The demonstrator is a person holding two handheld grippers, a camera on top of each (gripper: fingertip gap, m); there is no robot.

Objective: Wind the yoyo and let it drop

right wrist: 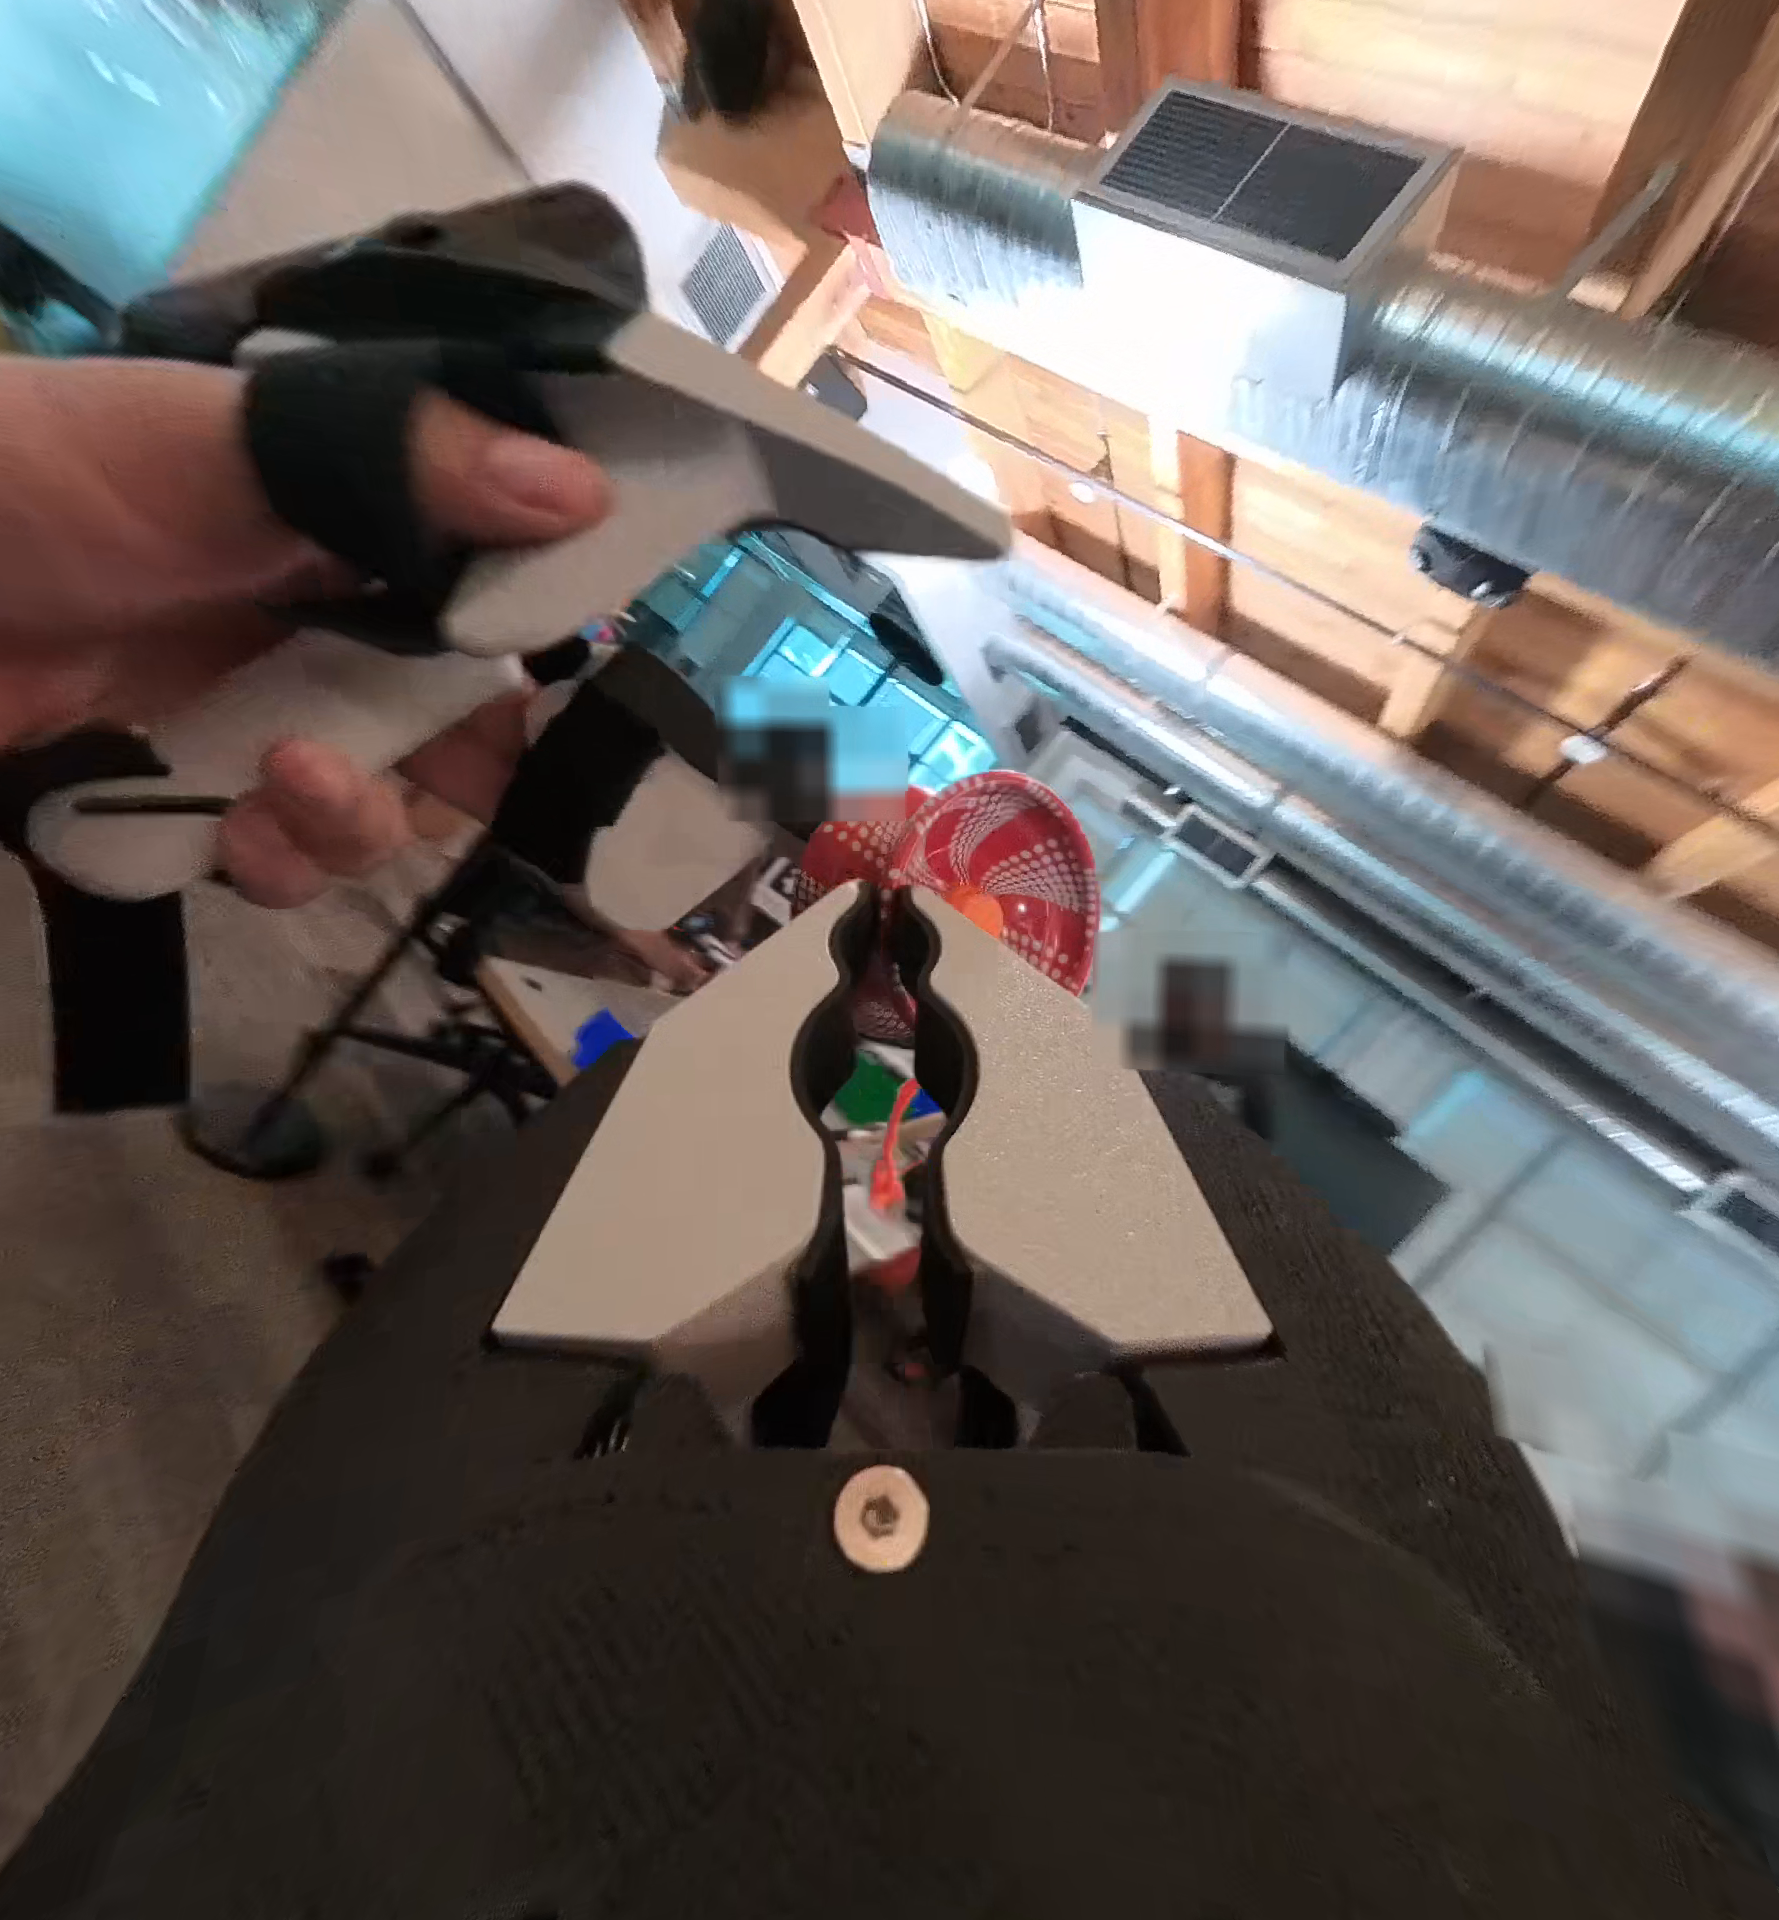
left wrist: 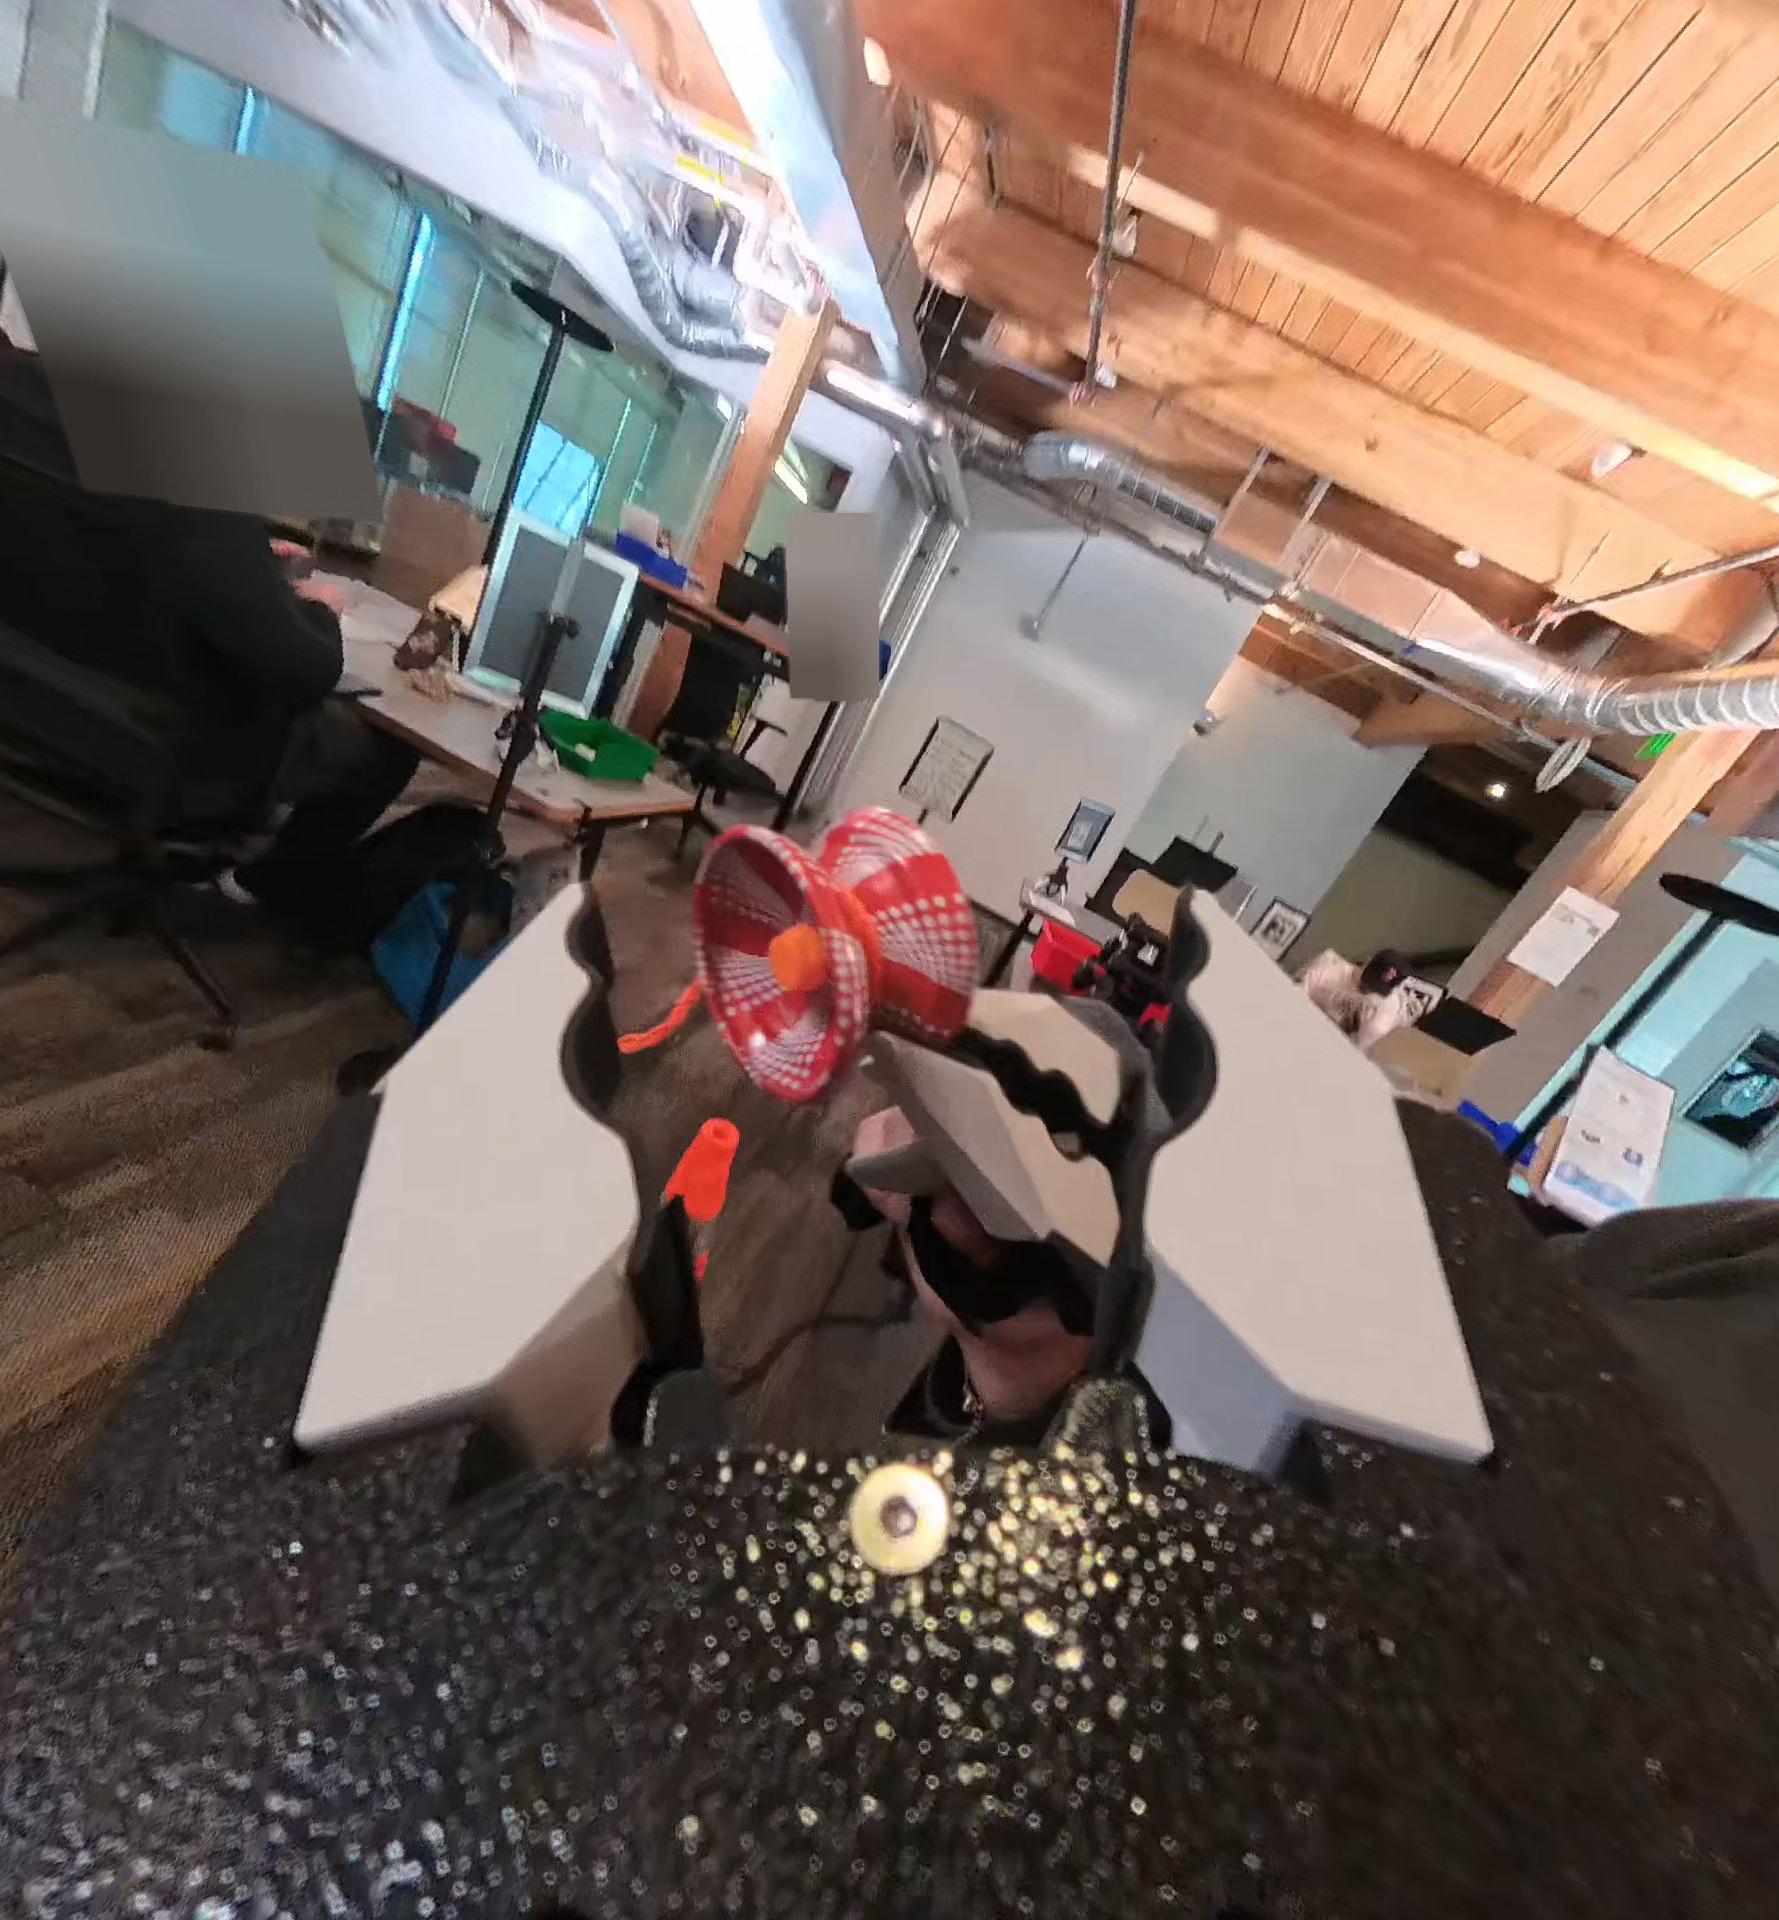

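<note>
The left gripper [left wrist: 885, 987] stood wide, its grey fingers [left wrist: 490, 1174] well apart with nothing between them. Just past its tips, the red yoyo [left wrist: 833, 951] with white dots hung in the air, one cup facing back toward this camera with an orange hub at its middle. In that view the right gripper [left wrist: 978, 1023] reached in from the lower right, its tips meeting the yoyo's underside near the groove between the two halves. An orange string [left wrist: 656, 1029] curled loose from the yoyo's near left side, and an orange cone-shaped piece [left wrist: 706, 1169] showed lower in the gap between the left fingers; what it belonged to could not be told. The right wrist view gave what the left did not: the right gripper [right wrist: 880, 904] was narrow, its tips nearly together and pinched at the yoyo's [right wrist: 978, 862] middle, the cups flaring beyond and to either side of the tips. A bit of orange string [right wrist: 895, 1148] showed through the slot between its pads. Up and to the left of the right gripper, a hand [right wrist: 137, 582] in a black fingerless glove held the left gripper's [right wrist: 812, 488] body, seen side-on and blurred, so its opening could not be read there. Both views were tilted toward a wooden ceiling with silver ducts [right wrist: 1591, 416].
</note>
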